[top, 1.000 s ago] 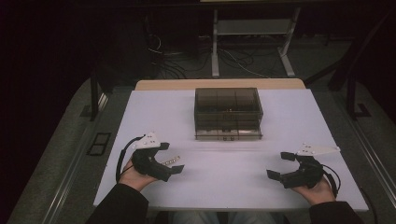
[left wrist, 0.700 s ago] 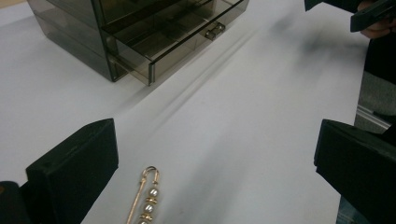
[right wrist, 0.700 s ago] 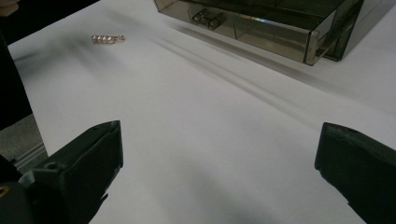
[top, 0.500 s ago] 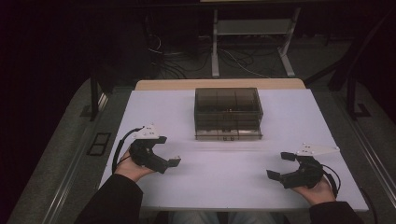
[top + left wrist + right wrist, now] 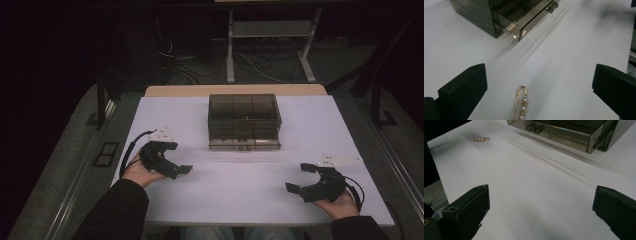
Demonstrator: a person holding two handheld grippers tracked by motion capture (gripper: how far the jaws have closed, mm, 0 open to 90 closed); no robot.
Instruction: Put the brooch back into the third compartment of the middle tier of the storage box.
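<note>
lab: floor cables [image 5: 250, 62] (tangled), metal stand [image 5: 270, 30]

No legible text, seemingly, anywhere.

claws: 2 [image 5: 182, 170] [image 5: 300, 177]; pearl pin [image 5: 521, 106]: 1; drawer box [image 5: 244, 121]: 1; table [image 5: 250, 200]: 1

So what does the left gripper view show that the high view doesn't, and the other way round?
Left gripper view: a gold pin strung with pearls lies on the table between the left gripper's open jaws, and a drawer stands slightly out.

High view: the right gripper, jaws open, both hands, and cables on the floor beyond.

Shared: the smoky see-through box and the white table.
</note>
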